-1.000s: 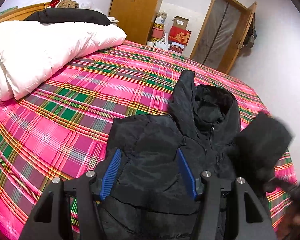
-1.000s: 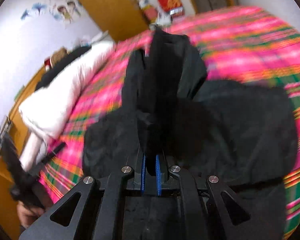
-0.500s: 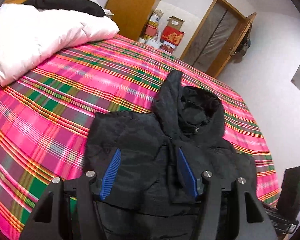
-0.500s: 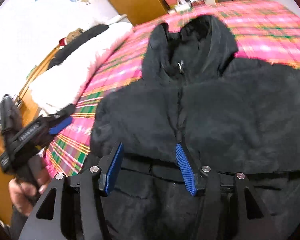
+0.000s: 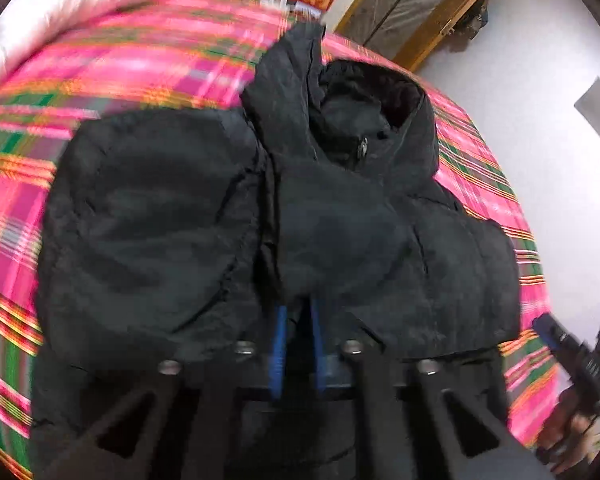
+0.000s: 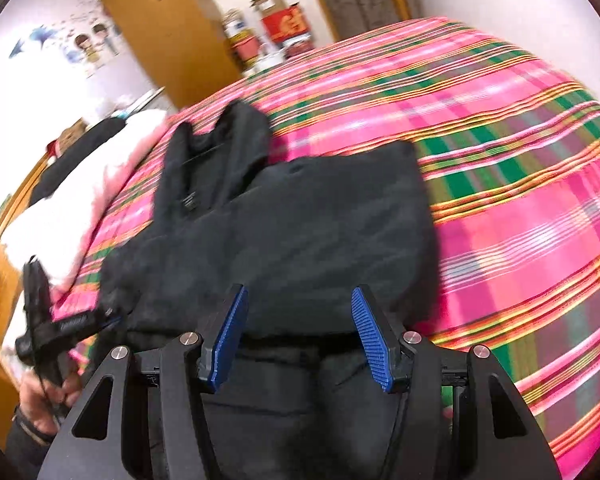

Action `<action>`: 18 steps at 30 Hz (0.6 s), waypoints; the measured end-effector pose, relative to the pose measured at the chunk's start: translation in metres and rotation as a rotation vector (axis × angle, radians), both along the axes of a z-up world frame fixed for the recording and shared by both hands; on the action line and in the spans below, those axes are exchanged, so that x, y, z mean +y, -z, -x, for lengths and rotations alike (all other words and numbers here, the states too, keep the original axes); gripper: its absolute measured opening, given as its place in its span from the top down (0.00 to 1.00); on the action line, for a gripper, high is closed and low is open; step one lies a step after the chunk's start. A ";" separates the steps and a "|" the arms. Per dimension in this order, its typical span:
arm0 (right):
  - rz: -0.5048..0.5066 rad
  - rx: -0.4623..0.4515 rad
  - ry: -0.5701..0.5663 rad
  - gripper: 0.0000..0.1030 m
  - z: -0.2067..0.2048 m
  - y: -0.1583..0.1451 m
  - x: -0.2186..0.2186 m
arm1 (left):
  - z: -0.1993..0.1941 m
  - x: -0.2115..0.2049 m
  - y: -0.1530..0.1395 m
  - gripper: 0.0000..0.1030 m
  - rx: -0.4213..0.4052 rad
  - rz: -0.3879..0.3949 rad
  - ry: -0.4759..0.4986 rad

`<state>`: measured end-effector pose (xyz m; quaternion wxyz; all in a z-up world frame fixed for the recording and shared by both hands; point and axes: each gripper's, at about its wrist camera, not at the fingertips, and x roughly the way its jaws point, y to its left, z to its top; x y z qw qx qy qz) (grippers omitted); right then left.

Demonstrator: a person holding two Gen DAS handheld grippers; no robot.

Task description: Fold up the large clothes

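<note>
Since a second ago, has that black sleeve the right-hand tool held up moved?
Yes. The sleeve now lies folded flat across the jacket on the plaid bedspread; the right gripper stands open, empty.

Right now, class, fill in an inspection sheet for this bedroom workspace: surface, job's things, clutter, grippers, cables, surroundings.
Surface: bed under a pink plaid sheet.
Job's things: black hooded jacket lying front up, sleeves folded in.
Clutter: white duvet at the head end.
Grippers: left gripper shut on a fold of the jacket; right gripper open over the jacket's hem.
Cables: nothing seen.
Surroundings: wooden wardrobe, stacked boxes, door.
</note>
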<state>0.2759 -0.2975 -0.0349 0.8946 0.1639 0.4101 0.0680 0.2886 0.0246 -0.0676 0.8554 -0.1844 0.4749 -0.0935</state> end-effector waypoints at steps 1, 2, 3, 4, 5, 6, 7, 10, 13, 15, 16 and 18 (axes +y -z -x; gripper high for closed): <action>0.008 -0.010 0.007 0.49 -0.004 0.001 -0.005 | 0.001 0.000 -0.002 0.93 -0.014 -0.013 -0.004; 0.023 -0.016 0.012 0.54 -0.009 0.002 -0.004 | 0.002 0.001 -0.004 0.93 -0.026 -0.030 -0.011; 0.041 -0.016 0.016 0.55 -0.015 0.005 -0.003 | 0.003 0.001 -0.004 0.93 -0.028 -0.049 -0.018; 0.052 -0.004 0.018 0.55 -0.022 0.012 -0.002 | 0.004 0.002 -0.001 0.93 -0.022 -0.059 -0.023; 0.051 0.016 0.015 0.56 -0.027 0.019 -0.003 | 0.003 0.002 0.002 0.93 -0.011 -0.064 -0.028; 0.052 0.046 0.005 0.58 -0.032 0.030 -0.002 | 0.003 0.003 0.005 0.93 0.001 -0.068 -0.038; 0.065 0.078 -0.008 0.58 -0.036 0.041 0.000 | 0.001 0.004 0.009 0.93 0.009 -0.071 -0.044; 0.109 0.110 -0.024 0.58 -0.042 0.064 0.010 | -0.002 0.005 0.014 0.94 0.020 -0.083 -0.045; 0.148 0.113 -0.029 0.58 -0.044 0.068 0.018 | 0.000 0.004 0.018 0.93 0.029 -0.111 -0.043; 0.160 0.127 -0.037 0.58 -0.047 0.067 0.019 | 0.001 0.003 0.018 0.93 0.035 -0.118 -0.050; 0.162 0.133 -0.035 0.58 -0.048 0.065 0.018 | 0.004 0.004 0.014 0.93 0.035 -0.127 -0.058; 0.167 0.120 -0.034 0.58 -0.045 0.051 0.017 | 0.014 0.004 0.002 0.93 0.011 -0.167 -0.067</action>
